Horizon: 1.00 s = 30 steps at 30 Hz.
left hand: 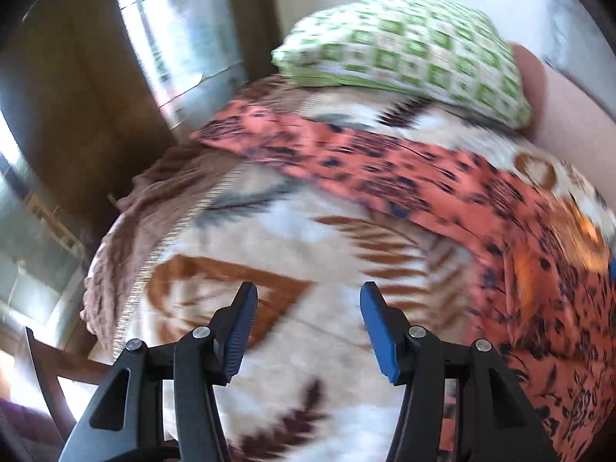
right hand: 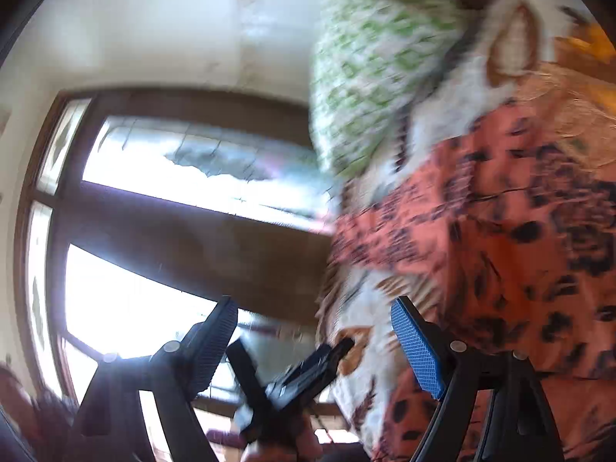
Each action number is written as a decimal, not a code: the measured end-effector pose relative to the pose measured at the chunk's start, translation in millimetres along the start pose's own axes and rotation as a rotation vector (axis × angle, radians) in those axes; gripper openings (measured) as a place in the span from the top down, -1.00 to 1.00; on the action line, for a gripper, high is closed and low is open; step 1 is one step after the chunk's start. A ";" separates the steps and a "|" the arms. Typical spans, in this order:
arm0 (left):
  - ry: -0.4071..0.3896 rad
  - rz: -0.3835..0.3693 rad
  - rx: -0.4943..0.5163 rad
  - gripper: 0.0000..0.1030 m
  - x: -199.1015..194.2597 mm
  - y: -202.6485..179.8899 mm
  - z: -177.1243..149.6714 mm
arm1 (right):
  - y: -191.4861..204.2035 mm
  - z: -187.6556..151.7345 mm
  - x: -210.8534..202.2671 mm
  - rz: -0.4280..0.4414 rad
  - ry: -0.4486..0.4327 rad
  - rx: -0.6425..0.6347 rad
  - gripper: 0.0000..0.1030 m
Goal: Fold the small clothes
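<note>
Orange print garment (left hand: pixel 404 181) on blanket (left hand: pixel 308 238), no legible text, both grippers empty

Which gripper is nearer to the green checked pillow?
Hard to say; probably right. The right gripper points past the bed's edge with the green checked pillow looming above-right. The left gripper hovers over the blanket, pillow at the far end.

Garment (left hand: pixel 385 161): coral-orange, dark navy floral print; blanket (left hand: pixel 269 238): cream, rust-brown leaf and grey feather motifs; pillow (left hand: pixel 404 50) at 12 o'clock: white, green square checks; gripper pads (left hand: pixel 375 323): blue, on black arms
</note>
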<state>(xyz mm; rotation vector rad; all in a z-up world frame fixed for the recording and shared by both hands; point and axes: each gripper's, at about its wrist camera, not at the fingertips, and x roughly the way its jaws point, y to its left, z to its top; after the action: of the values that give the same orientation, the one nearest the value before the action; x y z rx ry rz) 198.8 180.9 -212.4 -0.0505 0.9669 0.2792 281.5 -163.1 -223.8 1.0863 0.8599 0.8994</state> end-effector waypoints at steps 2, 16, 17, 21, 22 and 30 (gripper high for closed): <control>0.013 -0.006 -0.030 -0.11 7.1 18.0 4.0 | -11.2 -3.1 5.2 -0.123 0.013 0.008 -0.63; 0.177 -0.269 -0.408 -0.14 115.8 112.9 97.9 | -77.0 -39.4 -51.4 -0.395 0.066 0.031 -0.33; 0.196 -0.296 -0.437 -0.14 125.3 113.5 102.0 | -83.2 -42.2 -66.2 -0.407 0.057 0.040 -0.33; 0.242 -0.379 -0.565 -0.14 170.9 113.9 119.0 | -105.8 -54.8 -119.5 -0.428 0.027 0.087 -0.20; 0.235 -0.377 -0.595 -0.15 176.0 114.6 121.5 | -111.7 -59.0 -131.0 -0.376 0.010 0.100 -0.17; 0.137 -0.377 -0.614 0.07 188.8 106.2 140.8 | -124.8 -68.1 -145.9 -0.324 0.028 0.004 0.18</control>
<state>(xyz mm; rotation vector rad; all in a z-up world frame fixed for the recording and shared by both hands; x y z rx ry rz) 385.9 346.6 -278.0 -0.8137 0.9560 0.2162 185.0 -299.0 -341.0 0.9061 1.0267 0.6435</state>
